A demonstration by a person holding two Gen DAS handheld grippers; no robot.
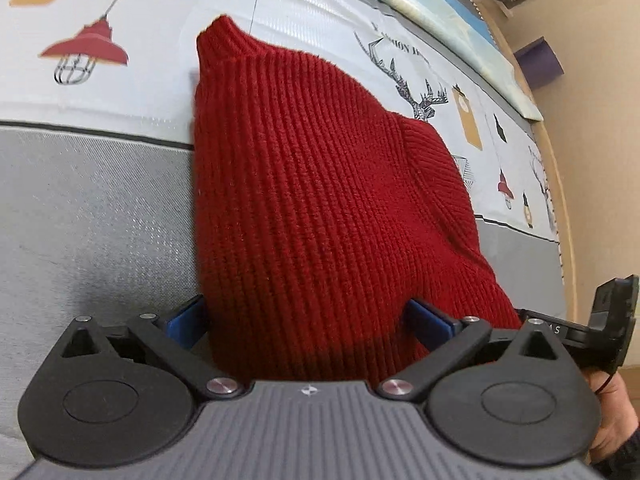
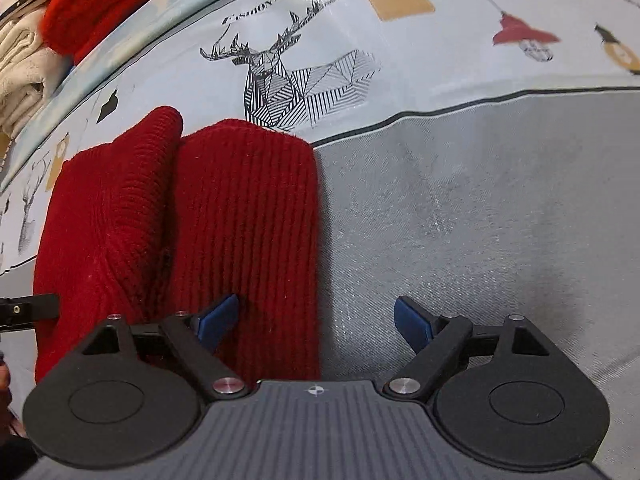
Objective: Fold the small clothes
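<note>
Red sweater lies on the patterned tablecloth.

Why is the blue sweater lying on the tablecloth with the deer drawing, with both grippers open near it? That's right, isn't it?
Nearly right: the sweater is red, not blue; only the fingers are blue. Both wrist views show this. It does lie on the tablecloth with the deer drawing, and the left gripper and right gripper are both open near it.
</note>
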